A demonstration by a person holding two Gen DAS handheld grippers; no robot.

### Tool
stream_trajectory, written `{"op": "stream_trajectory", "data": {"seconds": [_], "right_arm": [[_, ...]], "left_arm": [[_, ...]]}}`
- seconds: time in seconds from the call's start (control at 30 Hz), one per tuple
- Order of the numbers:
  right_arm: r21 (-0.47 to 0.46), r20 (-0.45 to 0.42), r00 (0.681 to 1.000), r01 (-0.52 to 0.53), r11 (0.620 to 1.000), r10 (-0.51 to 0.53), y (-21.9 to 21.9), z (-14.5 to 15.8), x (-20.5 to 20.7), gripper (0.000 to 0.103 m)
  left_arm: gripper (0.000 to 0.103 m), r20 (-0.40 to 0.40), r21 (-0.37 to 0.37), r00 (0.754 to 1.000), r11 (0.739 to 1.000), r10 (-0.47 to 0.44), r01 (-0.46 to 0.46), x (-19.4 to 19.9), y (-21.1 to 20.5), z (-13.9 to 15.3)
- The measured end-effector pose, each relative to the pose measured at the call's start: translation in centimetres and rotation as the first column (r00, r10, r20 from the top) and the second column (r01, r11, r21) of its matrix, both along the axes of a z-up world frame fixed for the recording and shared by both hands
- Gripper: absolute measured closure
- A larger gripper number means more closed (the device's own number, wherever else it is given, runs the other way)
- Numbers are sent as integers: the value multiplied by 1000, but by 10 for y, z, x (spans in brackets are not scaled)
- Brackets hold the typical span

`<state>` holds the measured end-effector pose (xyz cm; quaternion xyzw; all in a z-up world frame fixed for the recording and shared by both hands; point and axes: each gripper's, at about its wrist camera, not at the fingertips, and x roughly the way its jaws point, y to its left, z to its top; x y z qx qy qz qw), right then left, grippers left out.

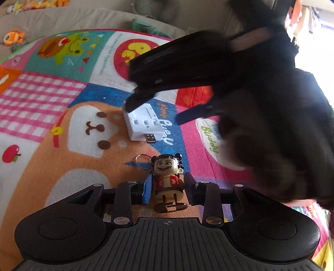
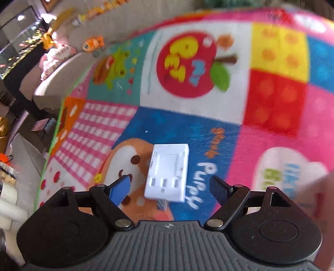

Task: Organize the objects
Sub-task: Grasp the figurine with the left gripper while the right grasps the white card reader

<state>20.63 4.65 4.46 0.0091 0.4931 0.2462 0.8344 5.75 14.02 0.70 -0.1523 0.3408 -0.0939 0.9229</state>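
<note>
A small figurine keychain (image 1: pixel 168 181) with black hair buns and a red shirt lies on the colourful play mat (image 1: pixel 62 116). My left gripper (image 1: pixel 167 185) has its jaws close on both sides of the figurine and grips it. A white USB card reader (image 1: pixel 143 122) lies on the mat just beyond. My right gripper (image 2: pixel 170 186) is open and hovers over the card reader (image 2: pixel 168 173), fingers on either side. In the left wrist view the right gripper (image 1: pixel 154 110) comes in from the upper right above the reader.
The mat covers a beige cushioned surface (image 1: pixel 62 18). Small orange toys (image 1: pixel 13 37) sit at the far left edge. In the right wrist view a dark glass cabinet (image 2: pixel 18 41) and floor clutter lie beyond the mat's left edge.
</note>
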Motion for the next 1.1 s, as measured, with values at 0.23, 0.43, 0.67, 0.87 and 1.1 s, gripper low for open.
{"op": "stream_trajectory", "data": {"seconds": [0.23,0.43,0.67,0.87,1.1], "right_arm": [[-56,-2,999,-38,998,38,17,-11,3,54],[-49,156,985,-62,997,69,-37,36,-56,54],[-34,213,974,-67,997,73,-122,53,-158,54],[-42,116,993,-25,999,30,-177,24,-216,54],[-19,107,991,-84,996,86,-200,-3,-272,54]], "left_arm": [[68,19,-24,1000,1000,5,-4,-3,2,-3],[67,22,-19,1000,1000,10,-9,-4,0,-4],[68,15,34,1000,999,23,-24,-7,-6,0],[69,0,61,1000,998,-30,30,-23,-27,3],[68,-35,45,984,983,-177,178,-86,-73,5]]}}
